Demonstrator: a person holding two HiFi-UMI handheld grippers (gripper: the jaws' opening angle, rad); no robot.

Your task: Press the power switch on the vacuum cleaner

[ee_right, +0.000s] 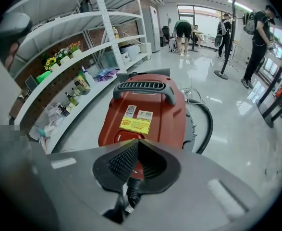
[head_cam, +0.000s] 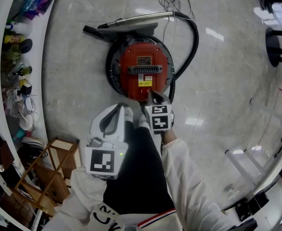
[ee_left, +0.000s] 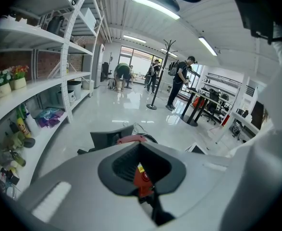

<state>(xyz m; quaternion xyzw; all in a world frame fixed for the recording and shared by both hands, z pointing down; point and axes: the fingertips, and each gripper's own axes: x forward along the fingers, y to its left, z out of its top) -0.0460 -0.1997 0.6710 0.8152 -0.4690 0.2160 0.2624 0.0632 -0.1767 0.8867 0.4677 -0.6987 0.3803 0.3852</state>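
Note:
The red vacuum cleaner (head_cam: 141, 71) stands on the pale floor, with its black handle (ee_right: 143, 86) on top and a yellow label (ee_right: 137, 125) below it. A round red power switch (ee_right: 124, 136) sits at the near edge of its body, half hidden behind my jaws. My right gripper (head_cam: 150, 95) is shut and empty, its tips (ee_right: 138, 142) right at that near edge, by the switch. I cannot tell if they touch it. My left gripper (head_cam: 120, 108) is shut and empty too, held back over the person's legs. In the left gripper view (ee_left: 140, 144) a bit of red vacuum (ee_left: 141, 179) shows through the jaws.
A black hose (head_cam: 192, 37) loops round the vacuum's right side to a metal wand (head_cam: 131, 20) behind it. A curved white shelf (head_cam: 16, 81) with bottles runs along the left. A wooden rack (head_cam: 44, 172) stands near left. Black stool bases (head_cam: 275, 47) sit far right. People stand far off (ee_left: 181, 81).

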